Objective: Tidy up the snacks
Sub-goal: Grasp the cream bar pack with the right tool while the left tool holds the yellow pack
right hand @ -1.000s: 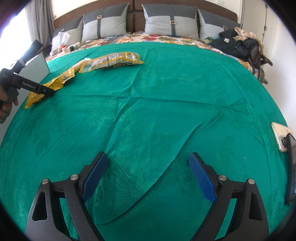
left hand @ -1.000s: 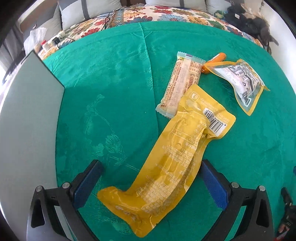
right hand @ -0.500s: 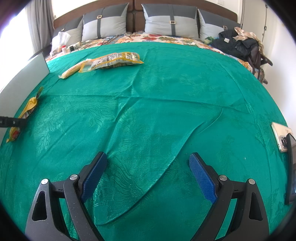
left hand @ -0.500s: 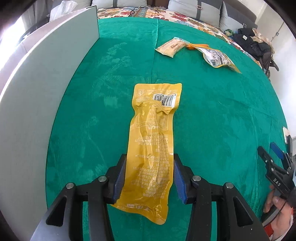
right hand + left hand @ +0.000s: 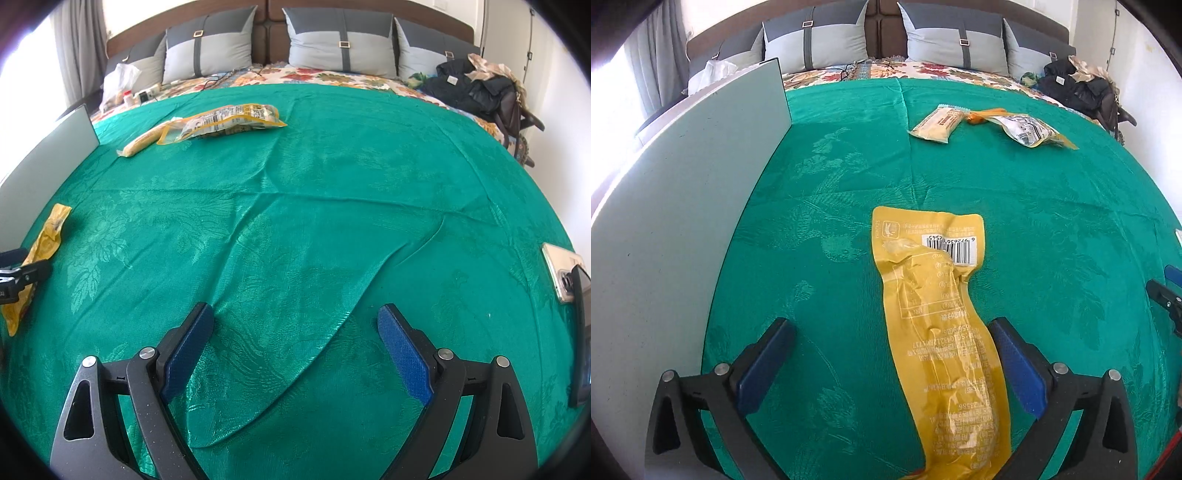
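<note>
Opening, the left hand-held gripper [image 5: 886,369] straddles the long yellow foil snack pouch [image 5: 938,332], released on the green bedspread [image 5: 1052,229], long axis running up-frame; the right hand-held gripper [image 5: 295,343] hangs open, farther away

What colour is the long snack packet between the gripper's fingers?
The long snack packet is mustard yellow with a white barcode patch, clearest in the left wrist view.

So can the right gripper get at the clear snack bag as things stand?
Probably yes. The right gripper is open and empty, and only bare green cloth lies between it and the clear bag at the far side. Nothing blocks the way, though it is a long reach across.
</note>
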Demonstrator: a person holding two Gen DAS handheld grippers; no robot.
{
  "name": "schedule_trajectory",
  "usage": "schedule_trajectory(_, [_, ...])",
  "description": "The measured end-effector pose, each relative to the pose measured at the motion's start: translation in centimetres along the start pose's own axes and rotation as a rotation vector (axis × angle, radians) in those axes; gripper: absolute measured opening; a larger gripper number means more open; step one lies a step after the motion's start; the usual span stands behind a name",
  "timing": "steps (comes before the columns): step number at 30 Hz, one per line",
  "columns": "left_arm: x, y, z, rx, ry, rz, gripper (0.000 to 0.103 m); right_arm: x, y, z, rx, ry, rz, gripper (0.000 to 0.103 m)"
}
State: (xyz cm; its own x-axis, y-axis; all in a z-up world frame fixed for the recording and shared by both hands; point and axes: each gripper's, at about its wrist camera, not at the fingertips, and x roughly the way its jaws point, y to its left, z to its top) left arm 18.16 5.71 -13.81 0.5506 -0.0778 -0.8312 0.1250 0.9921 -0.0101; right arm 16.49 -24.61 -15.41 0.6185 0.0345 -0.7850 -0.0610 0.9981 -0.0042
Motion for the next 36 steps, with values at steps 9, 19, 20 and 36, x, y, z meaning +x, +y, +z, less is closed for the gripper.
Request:
schedule_trajectory(9, [-0.1,-0.1,-0.2,-0.004,-0.029,0.003,0.103,0.0,0.0,0.0,0.0,0.0,0.0,0.093])
schedule_trajectory(19, [-0.1,-0.1,-0.2,-0.004,-0.029,0.003,0.103,0.0,0.0,0.0,0.0,0.0,0.0,0.093])
schedule_trajectory(20, [-0.1,-0.1,-0.2,-0.004,-0.029,0.003,0.103,0.0,0.0,0.0,0.0,0.0,-0.001,0.093])
schedule_trajectory(36, [-0.1,-0.1,-0.2,-0.004,-0.029,0.003,0.103,6.2,12.4,21.0,0.187,0.227,0.499,0.088])
